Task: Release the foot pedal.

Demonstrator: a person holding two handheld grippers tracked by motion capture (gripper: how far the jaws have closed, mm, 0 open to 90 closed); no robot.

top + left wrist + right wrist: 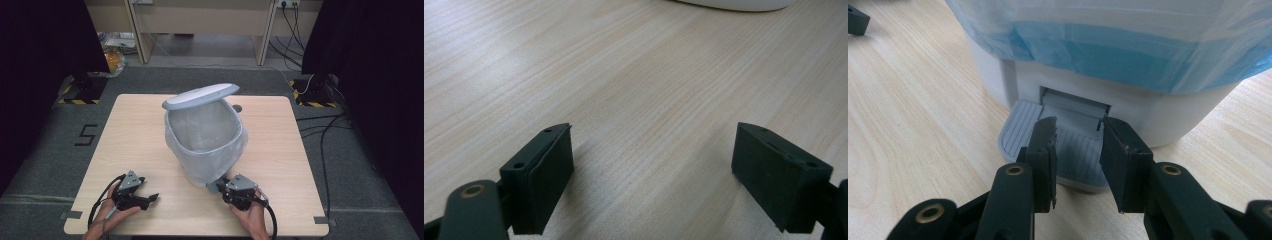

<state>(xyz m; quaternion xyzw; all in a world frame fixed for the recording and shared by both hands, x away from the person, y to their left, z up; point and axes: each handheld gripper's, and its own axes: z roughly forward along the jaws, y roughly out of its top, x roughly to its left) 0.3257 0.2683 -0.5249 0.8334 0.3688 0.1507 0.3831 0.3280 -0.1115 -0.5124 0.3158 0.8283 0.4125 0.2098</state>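
A white pedal bin [205, 145] stands mid-table with a pale blue liner [1128, 55] folded over its rim. Its lid [200, 96] is raised and tilted back. The grey ribbed pedal [1018, 132] sticks out at the bin's near foot. My right gripper [1079, 130] lies over that pedal with its tips at the pedal slot; the jaws stand a little apart with nothing between them. In the high view the right gripper [222, 189] touches the bin's base. My left gripper [654, 150] rests low over bare wood, open wide and empty, at the table's near left [150, 199].
The light wooden table [140, 130] has bare room left and right of the bin. A small dark round mark [237, 108] lies behind the bin. Beyond the table are cables, stands with striped bases and desk legs on a grey floor.
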